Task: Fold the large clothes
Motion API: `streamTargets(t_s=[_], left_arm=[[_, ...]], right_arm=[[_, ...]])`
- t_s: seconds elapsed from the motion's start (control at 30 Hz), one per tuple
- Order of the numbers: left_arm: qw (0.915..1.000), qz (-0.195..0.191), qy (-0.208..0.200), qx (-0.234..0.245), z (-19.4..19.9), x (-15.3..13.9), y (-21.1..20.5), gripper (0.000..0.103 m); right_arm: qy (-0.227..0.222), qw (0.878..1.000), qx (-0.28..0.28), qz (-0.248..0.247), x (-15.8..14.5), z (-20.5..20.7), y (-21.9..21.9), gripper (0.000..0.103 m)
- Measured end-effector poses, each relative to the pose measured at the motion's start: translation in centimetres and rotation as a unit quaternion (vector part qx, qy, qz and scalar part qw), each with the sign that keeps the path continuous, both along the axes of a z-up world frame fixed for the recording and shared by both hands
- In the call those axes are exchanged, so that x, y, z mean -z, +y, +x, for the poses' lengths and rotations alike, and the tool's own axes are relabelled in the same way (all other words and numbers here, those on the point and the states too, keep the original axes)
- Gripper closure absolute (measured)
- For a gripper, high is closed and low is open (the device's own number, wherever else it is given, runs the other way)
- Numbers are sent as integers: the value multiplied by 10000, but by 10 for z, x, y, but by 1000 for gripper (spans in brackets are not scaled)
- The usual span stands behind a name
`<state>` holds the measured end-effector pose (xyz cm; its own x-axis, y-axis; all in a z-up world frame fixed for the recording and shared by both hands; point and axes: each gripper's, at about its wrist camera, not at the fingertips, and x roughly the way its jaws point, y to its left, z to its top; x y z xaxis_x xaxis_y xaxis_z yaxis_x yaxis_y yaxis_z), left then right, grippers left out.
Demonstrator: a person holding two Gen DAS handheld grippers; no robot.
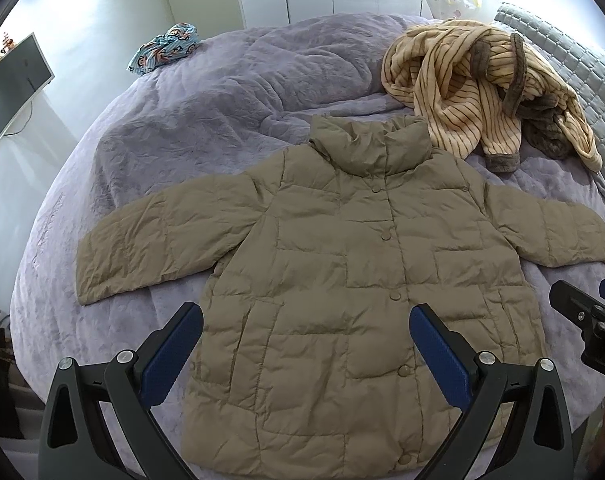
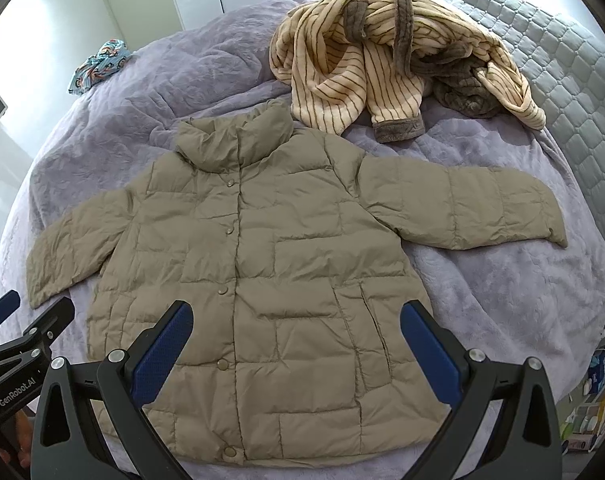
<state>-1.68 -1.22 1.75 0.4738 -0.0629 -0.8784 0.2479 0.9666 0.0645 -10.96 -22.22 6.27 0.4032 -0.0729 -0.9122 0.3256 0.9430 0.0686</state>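
Both sets of jaws stand wide apart with nothing between them: my left gripper point(image 1: 306, 338) and right gripper point(image 2: 296, 330) hover above the hem half of the puffer jacket point(image 1: 342, 280), blue textured pads facing inward, neither touching cloth. I judge this spread suits a first pinch on bulky fabric.

The jacket lies flat and face up on the near half of the bed point(image 1: 142, 148), collar toward the headboard point(image 2: 562, 80), hem at the near edge, both sleeves stretched out toward the two side edges. I read this layout as a prepared start: every fold line is exposed and no fold is made yet. Its shell is khaki, thin, lightly creased, quilted into soft rectangular panels, closed by a row of round snaps point(image 1: 386, 236) down the front; the standing collar slumps. Such padding should spring back, so folds will probably need pressing.

The bed cover is lilac plush, rumpled toward the far edge. A striped fleece robe point(image 2: 382, 68), cream with brown trim, is heaped just beyond the collar near the headboard corner, possibly touching it. A small patterned cloth point(image 1: 164, 50) lies at the far left edge, well apart.
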Motion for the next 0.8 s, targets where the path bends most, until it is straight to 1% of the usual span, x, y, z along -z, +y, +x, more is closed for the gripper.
streamTargets(t_s=[0.8], left_arm=[[10000, -29, 13, -46, 3, -2, 1, 0]], right_arm=[[-11, 10000, -10, -21, 0, 0, 2, 0]])
